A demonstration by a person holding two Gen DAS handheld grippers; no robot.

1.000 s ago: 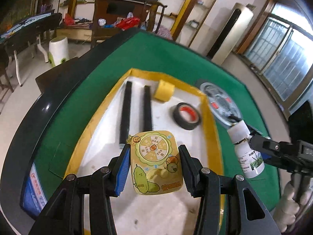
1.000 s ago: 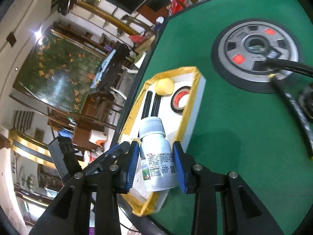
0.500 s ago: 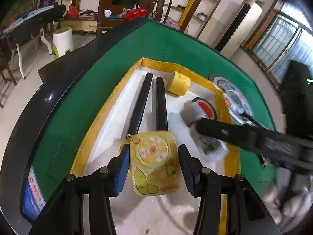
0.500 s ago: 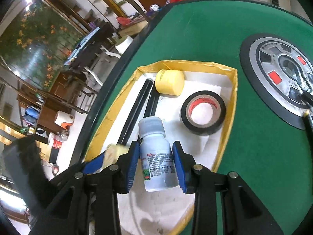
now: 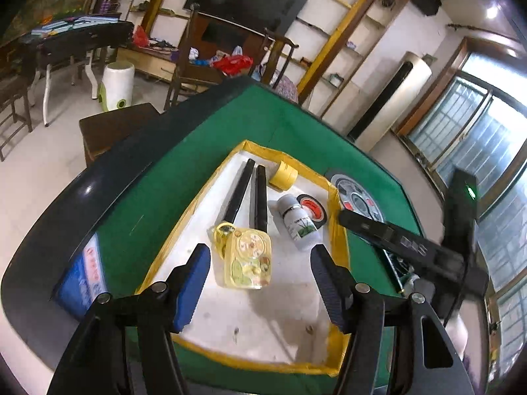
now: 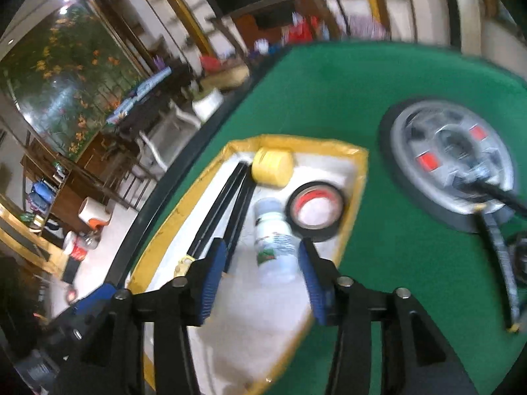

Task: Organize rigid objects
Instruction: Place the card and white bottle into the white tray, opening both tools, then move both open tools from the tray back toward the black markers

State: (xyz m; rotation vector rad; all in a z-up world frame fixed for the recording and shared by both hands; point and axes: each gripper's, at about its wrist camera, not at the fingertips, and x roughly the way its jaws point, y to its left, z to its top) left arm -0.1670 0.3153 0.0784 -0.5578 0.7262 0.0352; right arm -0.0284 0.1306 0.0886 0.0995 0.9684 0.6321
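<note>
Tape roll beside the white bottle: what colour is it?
Black tape roll with a red inner core, clearest in the right wrist view.

No legible text, bottle label [image 5: 301,225] print too small

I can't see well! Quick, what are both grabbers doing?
Left gripper: open, jaws just widened, yellow toy lies free between them.
Right gripper: open, jaws just widened, white bottle released.

Green felt counter [image 5: 158,197], yellow-rimmed white tray [image 5: 337,240]; black sticks [image 5: 237,194], yellow tape roll [image 5: 283,175], white bottle [image 5: 298,225], yellow cartoon-printed toy [image 5: 248,260].
</note>
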